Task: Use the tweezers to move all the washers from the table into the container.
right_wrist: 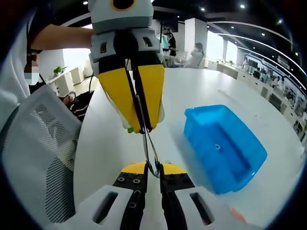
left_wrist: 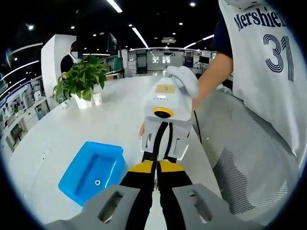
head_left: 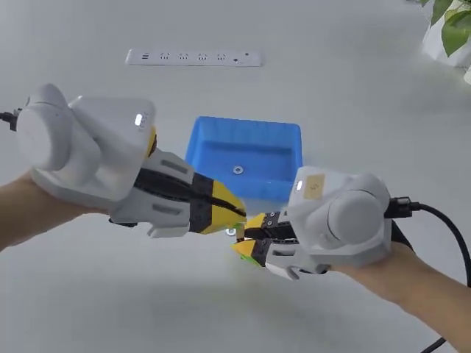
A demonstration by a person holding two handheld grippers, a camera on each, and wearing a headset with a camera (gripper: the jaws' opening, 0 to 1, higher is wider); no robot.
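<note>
Two grippers meet tip to tip at lower centre of the head view, the left gripper (head_left: 237,213) coming in from the left of frame and the right gripper (head_left: 249,246) from the right. Left's yellow jaws are clamped on the tweezers (right_wrist: 149,143). Right's jaws pinch the thin arms near the tips, squeezing them almost together; whether anything is caught there, can't tell. Just behind, the blue container (head_left: 246,125) holds one washer (head_left: 238,170) mid-floor. Farther up lies a power strip (head_left: 193,57), with plant leaves (head_left: 450,22) top right.

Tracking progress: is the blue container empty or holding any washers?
Not empty: one washer lies inside the blue container, on its floor.
</note>
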